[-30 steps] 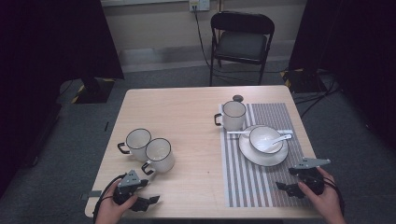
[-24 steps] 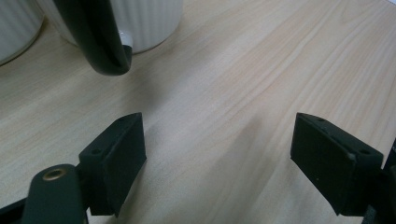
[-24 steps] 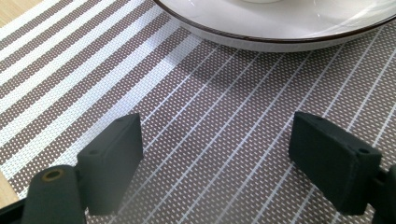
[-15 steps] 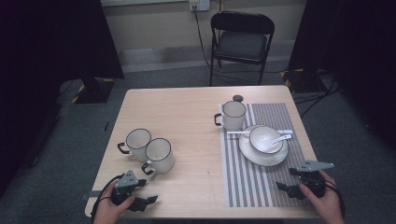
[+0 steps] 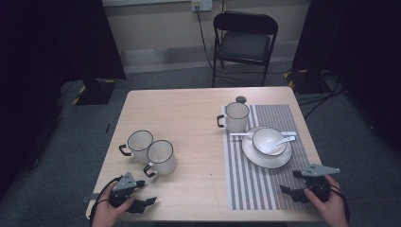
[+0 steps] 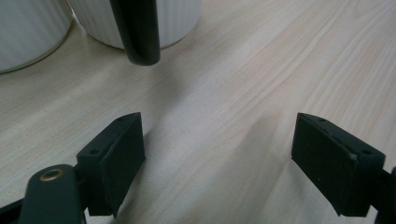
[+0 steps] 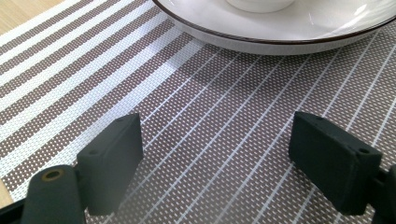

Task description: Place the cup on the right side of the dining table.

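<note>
We hold our left gripper (image 5: 135,198) and right gripper (image 5: 297,183) at the near table edge, jaws apart and empty; we judge nothing is started. The nearer mug (image 5: 161,157) stands just beyond the left gripper, its twin (image 5: 139,145) touching behind. Our left gripper view adds its black handle (image 6: 136,30); the high view alone shows the plate (image 5: 266,153) beyond the right gripper, holding bowl (image 5: 268,141) and spoon (image 5: 282,140).

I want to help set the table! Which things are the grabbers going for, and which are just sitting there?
Being worked on: near mug, far mug, plate, left gripper, right gripper.

Just there: third mug, bowl, spoon, placemat, chair.
</note>
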`<state>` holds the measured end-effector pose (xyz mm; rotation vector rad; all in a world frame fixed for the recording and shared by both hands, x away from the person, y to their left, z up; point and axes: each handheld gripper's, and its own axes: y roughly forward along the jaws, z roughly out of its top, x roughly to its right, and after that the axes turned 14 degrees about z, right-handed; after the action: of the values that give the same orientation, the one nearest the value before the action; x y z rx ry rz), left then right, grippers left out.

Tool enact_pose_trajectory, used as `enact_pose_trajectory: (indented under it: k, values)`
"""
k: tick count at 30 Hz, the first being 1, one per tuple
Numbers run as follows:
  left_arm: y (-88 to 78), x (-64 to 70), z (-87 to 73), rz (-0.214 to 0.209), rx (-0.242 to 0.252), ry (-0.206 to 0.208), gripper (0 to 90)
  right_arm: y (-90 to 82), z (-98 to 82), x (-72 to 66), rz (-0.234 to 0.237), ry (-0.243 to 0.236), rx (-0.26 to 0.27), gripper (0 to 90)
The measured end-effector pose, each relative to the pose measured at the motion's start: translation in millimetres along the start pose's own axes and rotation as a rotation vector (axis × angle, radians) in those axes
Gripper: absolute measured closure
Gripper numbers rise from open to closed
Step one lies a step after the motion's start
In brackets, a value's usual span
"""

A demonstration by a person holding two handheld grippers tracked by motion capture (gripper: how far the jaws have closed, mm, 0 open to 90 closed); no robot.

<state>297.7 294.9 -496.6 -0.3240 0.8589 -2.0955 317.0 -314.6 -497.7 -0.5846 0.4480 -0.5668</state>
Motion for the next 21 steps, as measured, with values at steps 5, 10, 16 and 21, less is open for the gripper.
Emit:
enact_pose_trajectory:
  k: [5, 10, 16, 21]
  values:
    - [0.1, -2.1, -1.4, 0.022, 0.004, 0.019, 16.1, 0.5, -0.8, -0.7, -0.004, -0.031, -0.009, 16.8]
    - [0.3, -5.7, -3.8, 0.063, 0.012, 0.052, 15.8, 2.8, -0.6, -4.4, -0.030, -0.060, -0.030, 15.9]
    - [1.2, -4.7, -4.5, 0.071, 0.016, 0.052, 15.2, 2.8, -0.7, -4.4, -0.030, -0.061, -0.029, 15.9]
    - [1.2, -4.2, -4.5, 0.081, 0.014, 0.051, 14.5, 3.0, -0.7, -4.4, -0.031, -0.064, -0.029, 15.8]
